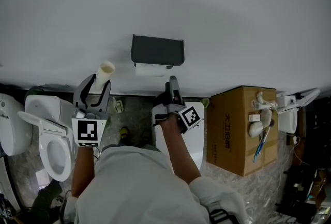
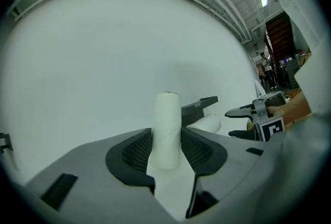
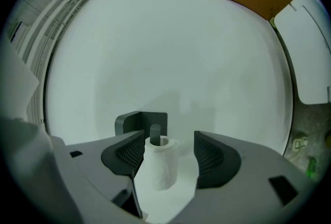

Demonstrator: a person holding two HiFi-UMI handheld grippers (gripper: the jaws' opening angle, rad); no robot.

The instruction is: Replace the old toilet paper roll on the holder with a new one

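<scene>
A dark grey holder point(image 1: 157, 50) is fixed to the white wall, and a white toilet paper roll point(image 1: 150, 70) hangs under it. My left gripper point(image 1: 94, 92) is shut on a bare, pale cardboard tube point(image 1: 105, 72), held upright to the left of the holder. In the left gripper view the tube point(image 2: 167, 124) stands pinched between both pads. My right gripper point(image 1: 172, 83) points at the holder from just right of it. In the right gripper view the white roll point(image 3: 160, 163) sits on the holder's spindle point(image 3: 154, 132) between the open jaws, with a gap on the right side.
A white toilet point(image 1: 51, 140) with its seat down stands at the lower left. Another white toilet point(image 1: 194, 137) stands under my right arm. A cardboard box point(image 1: 235, 130) with small items on top is at the right, and beyond it a white fixture point(image 1: 292, 112).
</scene>
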